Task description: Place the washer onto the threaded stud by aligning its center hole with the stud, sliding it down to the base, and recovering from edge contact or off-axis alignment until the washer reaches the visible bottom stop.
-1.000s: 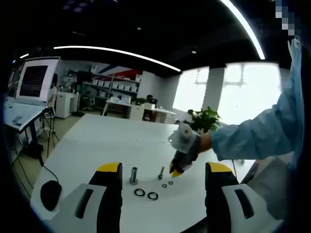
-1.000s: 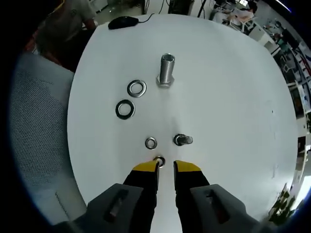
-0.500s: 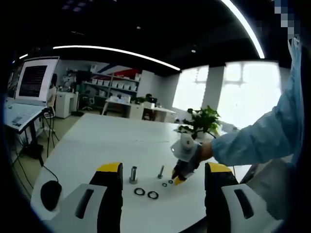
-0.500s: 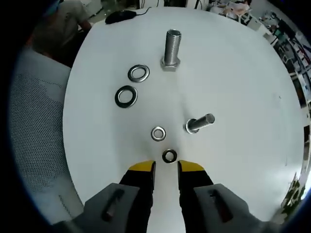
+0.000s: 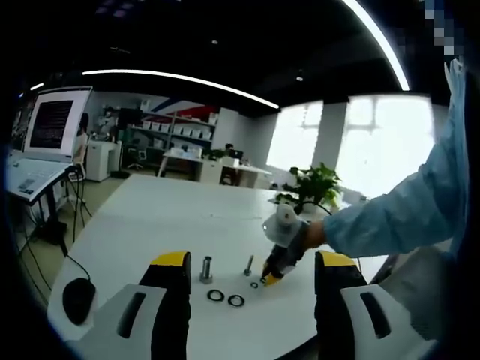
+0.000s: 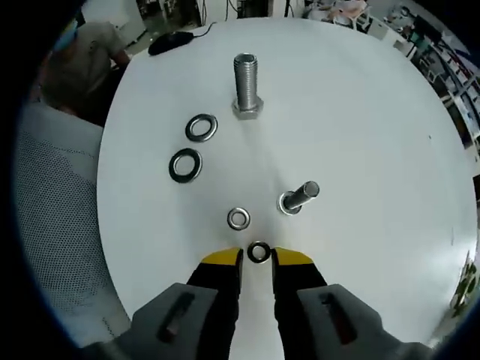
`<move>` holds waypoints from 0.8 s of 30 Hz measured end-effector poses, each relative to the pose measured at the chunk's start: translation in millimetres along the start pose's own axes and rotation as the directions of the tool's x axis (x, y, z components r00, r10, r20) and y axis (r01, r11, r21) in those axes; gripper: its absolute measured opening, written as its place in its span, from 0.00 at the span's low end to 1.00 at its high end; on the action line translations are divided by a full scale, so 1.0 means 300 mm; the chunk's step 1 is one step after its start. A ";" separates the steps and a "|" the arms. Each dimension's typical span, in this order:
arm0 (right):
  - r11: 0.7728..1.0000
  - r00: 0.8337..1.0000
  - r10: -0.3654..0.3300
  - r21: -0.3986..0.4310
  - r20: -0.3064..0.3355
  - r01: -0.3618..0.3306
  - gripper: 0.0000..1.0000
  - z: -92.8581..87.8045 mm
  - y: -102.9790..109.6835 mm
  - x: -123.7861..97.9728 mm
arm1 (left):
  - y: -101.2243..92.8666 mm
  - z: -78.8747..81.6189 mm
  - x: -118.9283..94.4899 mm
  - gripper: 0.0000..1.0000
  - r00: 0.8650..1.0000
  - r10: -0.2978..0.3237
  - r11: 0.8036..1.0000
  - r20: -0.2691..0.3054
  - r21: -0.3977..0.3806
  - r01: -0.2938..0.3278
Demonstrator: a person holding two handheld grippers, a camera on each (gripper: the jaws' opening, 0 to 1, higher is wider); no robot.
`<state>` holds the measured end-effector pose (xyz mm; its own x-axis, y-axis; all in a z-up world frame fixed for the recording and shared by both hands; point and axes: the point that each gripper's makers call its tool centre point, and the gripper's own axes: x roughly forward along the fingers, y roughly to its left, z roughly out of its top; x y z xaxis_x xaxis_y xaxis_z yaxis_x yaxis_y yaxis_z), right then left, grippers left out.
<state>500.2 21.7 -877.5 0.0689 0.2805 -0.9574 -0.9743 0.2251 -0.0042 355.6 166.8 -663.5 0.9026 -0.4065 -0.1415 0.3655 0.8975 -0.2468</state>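
Observation:
On the white table (image 6: 360, 112) stand a large threaded stud (image 6: 246, 86) and a small threaded stud (image 6: 298, 197), both upright. Two large washers (image 6: 202, 127) (image 6: 185, 165) lie left of the big stud. One small washer (image 6: 238, 218) lies flat beside the small stud, and another small washer (image 6: 259, 252) lies on the table right between the yellow tips of my right gripper (image 6: 257, 259), whose jaws stand narrowly apart around it. In the left gripper view my left gripper (image 5: 253, 262) is wide open and empty, hovering short of the large stud (image 5: 206, 268), and the right gripper (image 5: 270, 271) points down at the table.
A black mouse (image 5: 77, 300) lies at the table's left corner, with a laptop (image 5: 30, 176) on a stand beyond it. A person sits past the far table edge (image 6: 82, 60). A mesh chair (image 6: 52, 225) stands beside the table.
My right gripper has moved forward and down, so the nearest small washer now sits between its tips instead of ahead of them. The left gripper has stayed put.

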 end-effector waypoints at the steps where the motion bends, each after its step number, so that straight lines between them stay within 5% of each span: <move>1: 1.000 1.000 0.002 0.006 0.002 -0.002 0.17 0.000 0.000 0.000 | 0.000 0.000 0.000 0.65 1.000 0.000 1.000 0.000 0.000 0.000; 24: 0.996 0.999 -0.029 -0.081 -0.030 0.027 0.14 0.011 0.014 -0.023 | -0.010 -0.008 0.001 0.62 1.000 -0.015 1.000 -0.015 -0.004 0.015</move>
<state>496.2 23.8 -870.0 0.0907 0.2457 -0.9651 -0.9863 0.1563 -0.0529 354.3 163.5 -665.2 0.8935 -0.4227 -0.1517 0.3784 0.8906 -0.2524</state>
